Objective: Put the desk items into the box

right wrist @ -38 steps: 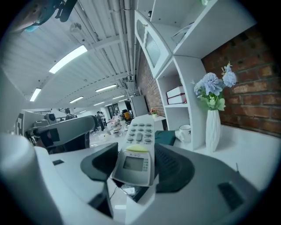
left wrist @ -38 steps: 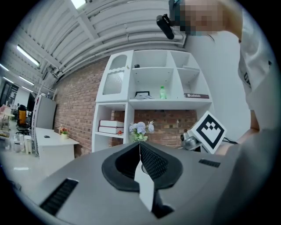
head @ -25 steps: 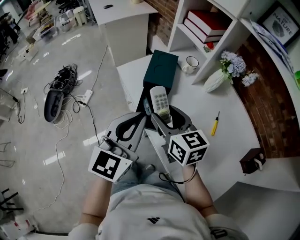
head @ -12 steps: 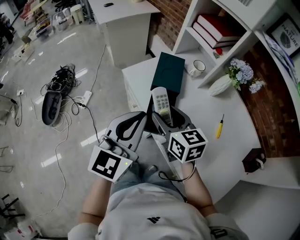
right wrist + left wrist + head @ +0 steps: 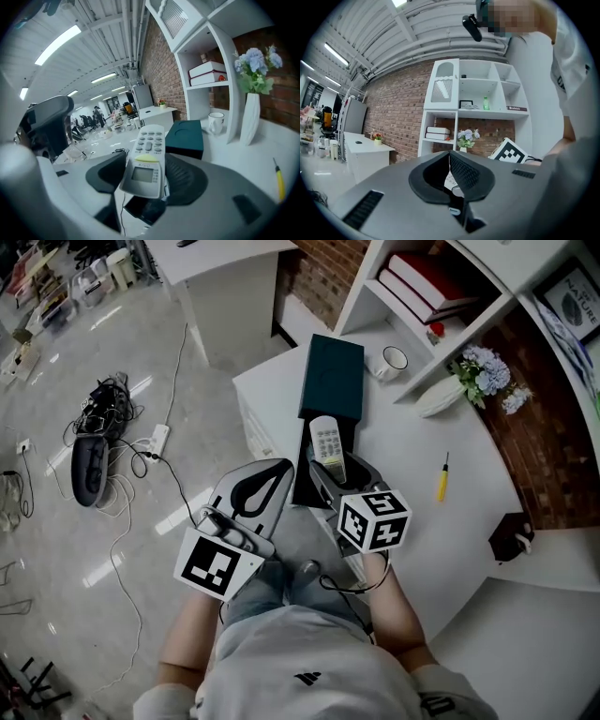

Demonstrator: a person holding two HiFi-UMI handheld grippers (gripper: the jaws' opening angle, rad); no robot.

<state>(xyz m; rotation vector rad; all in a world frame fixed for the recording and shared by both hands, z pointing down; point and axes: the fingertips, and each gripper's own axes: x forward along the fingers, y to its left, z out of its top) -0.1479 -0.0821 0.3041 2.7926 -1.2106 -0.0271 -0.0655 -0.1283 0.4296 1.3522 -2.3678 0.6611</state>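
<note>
Between the ribbed black pads of the right gripper (image 5: pixel 147 180), a slim grey plastic remote (image 5: pixel 146 161) with rubbery buttons and a small screen is clamped, held above the near end of the long, matte teal box (image 5: pixel 333 376) by the white desk's (image 5: pixel 412 493) left edge. Beside it, off that edge, the left gripper (image 5: pixel 450 165) has its jaws pressed together on nothing. A yellow-handled screwdriver (image 5: pixel 442 479) lies toward the right edge.
</note>
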